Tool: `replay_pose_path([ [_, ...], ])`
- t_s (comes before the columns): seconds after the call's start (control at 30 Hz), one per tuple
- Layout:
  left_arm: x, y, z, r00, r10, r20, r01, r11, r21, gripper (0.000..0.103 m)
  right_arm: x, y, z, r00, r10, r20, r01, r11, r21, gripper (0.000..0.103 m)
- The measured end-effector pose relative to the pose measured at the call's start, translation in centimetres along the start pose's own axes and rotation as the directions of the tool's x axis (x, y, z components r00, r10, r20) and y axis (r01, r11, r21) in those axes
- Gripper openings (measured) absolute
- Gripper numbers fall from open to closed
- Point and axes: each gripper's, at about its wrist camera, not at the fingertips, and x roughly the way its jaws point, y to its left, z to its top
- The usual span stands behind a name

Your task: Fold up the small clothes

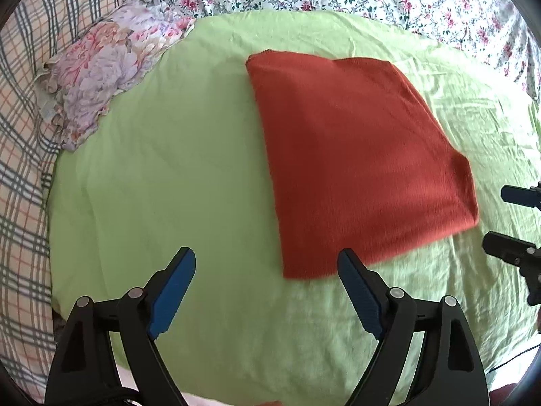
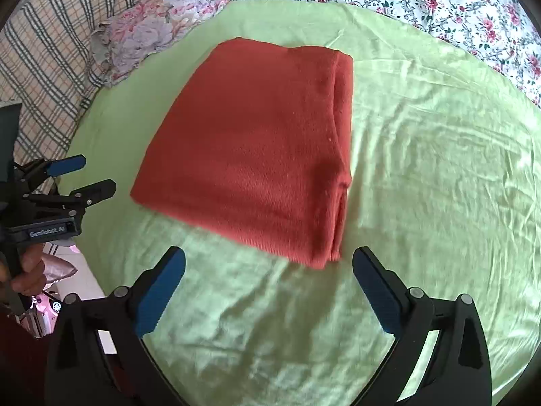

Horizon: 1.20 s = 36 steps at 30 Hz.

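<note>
The folded rust-red knitted cloth (image 1: 358,155) lies flat on the light green bed sheet (image 1: 169,176), just ahead of the left hand-held gripper (image 1: 267,264) and the right hand-held gripper (image 2: 268,262). Both grippers' fingers are spread apart, holding nothing.

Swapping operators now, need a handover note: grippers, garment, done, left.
Left gripper: open, empty, short of the red garment's near edge.
Right gripper: open, empty, near the garment's front corner.
Garment lies folded into a flat rectangle on the green sheet, layered edges on its right side; neither gripper touches it.
Done: at least one fold.
Left: probably one more fold, or set aside.
</note>
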Motion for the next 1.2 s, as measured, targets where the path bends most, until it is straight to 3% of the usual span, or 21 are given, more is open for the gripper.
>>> replay_pose_path([
  [0.37,1.7,0.2,2.2,1.000,-0.023,-0.021,0.023,1.000,-0.014,0.087,1.1,-0.7,2.3,1.000,-0.023,-0.004,0.023,0.998,0.059,0.099],
  [0.57,1.2,-0.2,2.9,1.000,0.013,0.000,-0.013,1.000,-0.005,0.088,1.4,-0.9,3.3,1.000,-0.003,0.022,0.001,0.997,0.078,0.099],
  [1.2,1.3,-1.8,4.9,1.000,0.025,0.002,-0.025,1.000,-0.016,0.091,2.1,-1.8,7.1,0.999,0.027,0.037,-0.028,0.999,0.026,0.101],
])
